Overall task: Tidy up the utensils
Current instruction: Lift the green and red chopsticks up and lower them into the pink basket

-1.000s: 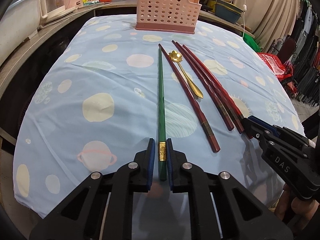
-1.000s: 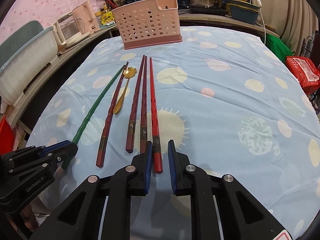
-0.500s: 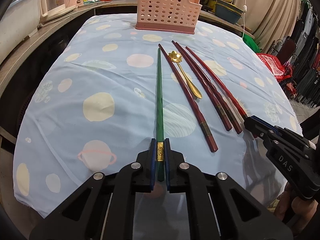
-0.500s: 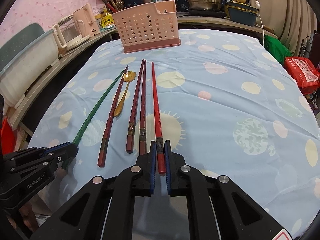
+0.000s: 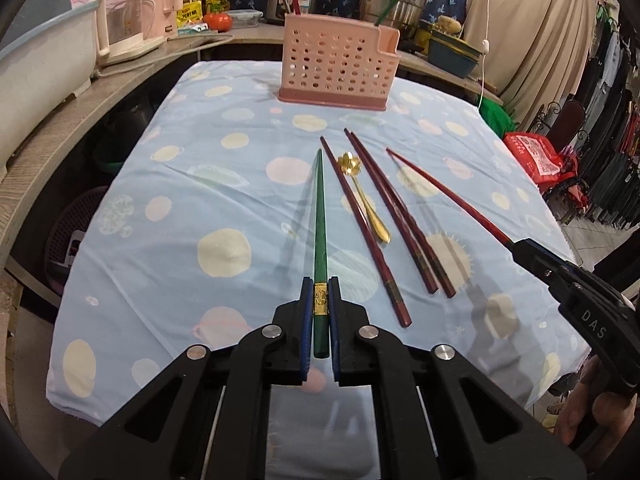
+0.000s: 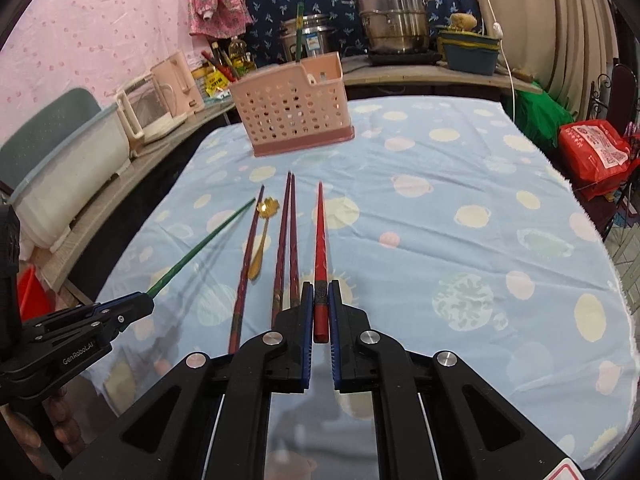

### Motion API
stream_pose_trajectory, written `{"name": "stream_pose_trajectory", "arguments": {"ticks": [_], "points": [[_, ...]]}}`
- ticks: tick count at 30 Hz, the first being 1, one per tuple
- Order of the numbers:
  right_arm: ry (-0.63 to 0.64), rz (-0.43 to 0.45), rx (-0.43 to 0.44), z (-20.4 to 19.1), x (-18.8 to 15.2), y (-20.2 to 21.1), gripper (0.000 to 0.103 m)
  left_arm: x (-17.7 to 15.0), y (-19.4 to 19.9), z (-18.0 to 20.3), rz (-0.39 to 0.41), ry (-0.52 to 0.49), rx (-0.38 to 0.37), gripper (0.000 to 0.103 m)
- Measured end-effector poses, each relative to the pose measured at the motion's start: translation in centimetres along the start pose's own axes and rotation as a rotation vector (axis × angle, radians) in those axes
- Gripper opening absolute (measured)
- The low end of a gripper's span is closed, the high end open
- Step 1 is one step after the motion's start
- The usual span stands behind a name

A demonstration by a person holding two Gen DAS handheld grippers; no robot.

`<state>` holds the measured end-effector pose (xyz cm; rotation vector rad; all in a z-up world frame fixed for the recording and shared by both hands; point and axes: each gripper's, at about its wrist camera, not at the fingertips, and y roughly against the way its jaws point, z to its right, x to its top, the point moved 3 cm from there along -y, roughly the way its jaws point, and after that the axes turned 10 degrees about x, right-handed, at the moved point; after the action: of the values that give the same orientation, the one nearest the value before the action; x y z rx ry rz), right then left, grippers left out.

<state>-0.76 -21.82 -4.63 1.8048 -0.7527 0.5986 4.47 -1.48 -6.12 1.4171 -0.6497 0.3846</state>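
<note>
My left gripper (image 5: pixel 320 300) is shut on the thick end of a green chopstick (image 5: pixel 319 216) and holds it lifted above the cloth. My right gripper (image 6: pixel 321 300) is shut on a bright red chopstick (image 6: pixel 320 232), also lifted; that chopstick shows in the left wrist view (image 5: pixel 448 196) too. On the cloth lie three dark red chopsticks (image 5: pixel 364 232) and a gold flower-headed spoon (image 5: pixel 366 200). A pink perforated utensil basket (image 5: pixel 338 66) stands upright at the far end of the table.
The table has a light blue planet-print cloth (image 5: pixel 200 208). Counters with a white tub (image 5: pixel 36 80), pink kettle, bottles and steel pots (image 6: pixel 392 20) run along the left and far sides. A red bag (image 6: pixel 592 152) sits beyond the right edge.
Both grippers have risen, each lifting its chopstick off the cloth. The red chopstick has swung away from the two dark red ones beside it.
</note>
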Motion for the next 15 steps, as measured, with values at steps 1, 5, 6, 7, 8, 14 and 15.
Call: {"name": "stream_pose_trajectory", "arguments": {"ticks": [1,5,6,7,8,14,15], "points": [[0.001,0.015,0.002,-0.1,0.4,0.5,0.007,0.2,0.4,-0.1,0.011,0.004,-0.001,0.007],[0.008,0.070,0.006,-0.4,1.8,2.4,0.007,1.3,2.2,-0.7,0.059,0.020,-0.001,0.007],[0.009,0.082,0.006,-0.3,2.1,2.8,0.007,1.7,2.7,-0.9,0.074,0.025,-0.002,0.007],[0.011,0.095,0.004,-0.4,2.4,3.3,0.007,2.0,3.1,-1.0,0.087,0.028,-0.001,0.007],[0.012,0.110,0.002,-0.3,2.9,3.8,0.007,2.4,3.6,-1.2,0.101,0.033,0.003,0.007],[0.018,0.182,-0.011,0.1,5.8,5.9,0.007,5.5,5.7,-2.0,0.183,0.052,0.013,0.007],[0.020,0.190,-0.013,0.1,6.2,6.1,0.007,6.3,6.0,-2.1,0.198,0.053,0.015,0.007]]}}
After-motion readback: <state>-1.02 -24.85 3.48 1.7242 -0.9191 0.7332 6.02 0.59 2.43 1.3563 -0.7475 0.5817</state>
